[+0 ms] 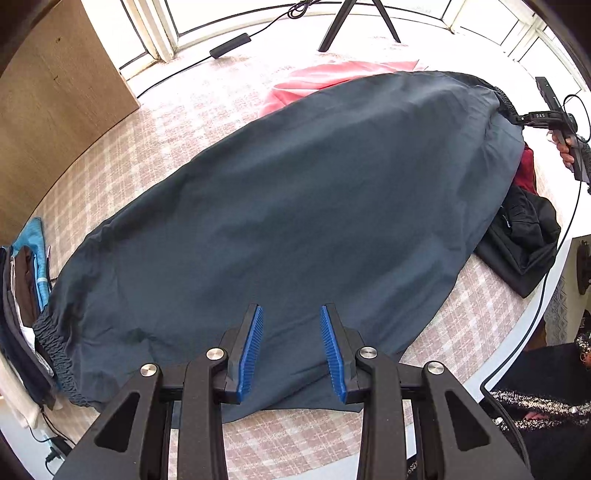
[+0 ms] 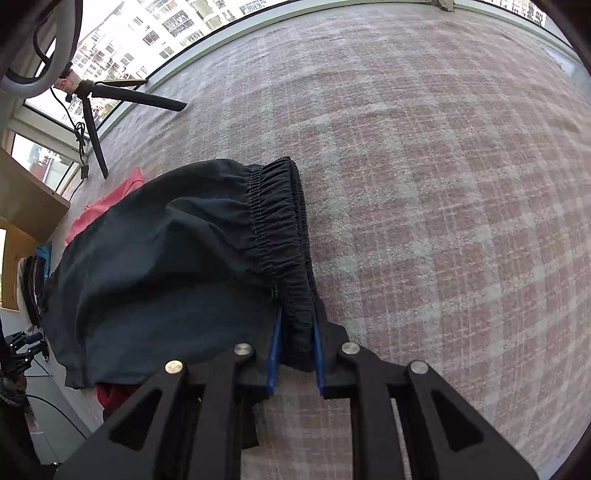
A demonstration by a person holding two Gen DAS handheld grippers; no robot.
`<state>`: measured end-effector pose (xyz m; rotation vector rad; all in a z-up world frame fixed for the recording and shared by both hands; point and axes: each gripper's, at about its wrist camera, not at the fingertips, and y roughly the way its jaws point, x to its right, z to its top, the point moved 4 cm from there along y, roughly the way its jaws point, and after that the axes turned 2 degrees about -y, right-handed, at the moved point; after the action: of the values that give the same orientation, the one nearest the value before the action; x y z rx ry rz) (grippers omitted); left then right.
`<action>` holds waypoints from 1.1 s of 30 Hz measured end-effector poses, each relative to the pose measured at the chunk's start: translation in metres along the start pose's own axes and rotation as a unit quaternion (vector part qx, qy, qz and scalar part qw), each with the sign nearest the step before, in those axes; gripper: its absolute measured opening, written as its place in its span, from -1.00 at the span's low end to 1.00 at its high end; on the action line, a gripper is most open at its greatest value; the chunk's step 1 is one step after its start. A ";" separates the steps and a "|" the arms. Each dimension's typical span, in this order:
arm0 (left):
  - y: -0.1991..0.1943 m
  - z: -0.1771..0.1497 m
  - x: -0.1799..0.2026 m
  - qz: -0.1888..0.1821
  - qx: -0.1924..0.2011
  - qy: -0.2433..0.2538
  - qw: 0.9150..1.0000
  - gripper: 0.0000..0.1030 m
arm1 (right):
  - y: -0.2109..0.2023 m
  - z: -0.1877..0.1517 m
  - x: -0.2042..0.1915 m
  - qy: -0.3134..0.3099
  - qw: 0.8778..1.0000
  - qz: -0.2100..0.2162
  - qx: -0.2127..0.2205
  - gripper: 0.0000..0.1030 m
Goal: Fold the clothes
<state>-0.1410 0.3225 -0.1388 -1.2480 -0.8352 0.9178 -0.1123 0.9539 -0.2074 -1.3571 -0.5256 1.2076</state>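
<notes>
Right gripper (image 2: 295, 332) is pinching the waistband (image 2: 284, 229) of the dark garment (image 1: 280, 206) lying across the checked cloth (image 2: 443, 184); left gripper (image 1: 291, 347) is hanging part-open above it, holding nothing. Risk: waistband slipping out, since only its end is sitting between the pads. Garment's underside and layering are staying hidden.

light: bright daylight from the windows (image 1: 280, 14) up top, blown out white | glare: far strip of the plaid surface (image 2: 424, 147) washed pale | shadows: soft, dark garment (image 1: 277, 221) loses fold detail | distortion: heavy fisheye, black vignette corners | focus: mostly sharp, slight softness at edges
</notes>
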 end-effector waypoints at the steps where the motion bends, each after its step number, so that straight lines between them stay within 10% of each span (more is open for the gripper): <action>1: 0.001 -0.003 -0.001 -0.001 -0.003 0.001 1.000 -0.39 | -0.006 -0.001 0.004 0.018 1.000 0.010 0.014 -0.57; 8: 0.000 -0.015 -0.008 -0.005 -0.006 -0.008 1.000 -0.38 | -0.013 -0.034 0.033 0.138 0.987 0.075 0.035 -0.29; 23: 0.003 -0.005 0.013 -0.009 -0.009 0.011 1.000 -0.37 | 0.021 -0.010 -0.002 0.139 0.980 0.114 0.090 -0.27; 27: 0.003 -0.008 0.009 -0.011 -0.010 0.003 1.000 -0.36 | 0.019 -0.026 0.021 0.248 0.949 0.173 0.085 -0.27; 33: 0.004 -0.005 0.008 -0.012 -0.013 0.006 1.000 -0.36 | 0.014 -0.006 0.004 0.188 0.973 0.079 0.104 -0.02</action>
<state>-0.1333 0.3282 -0.1433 -1.2631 -0.8528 0.8811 -0.1097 0.9520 -0.2229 -1.4198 -0.0214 1.0621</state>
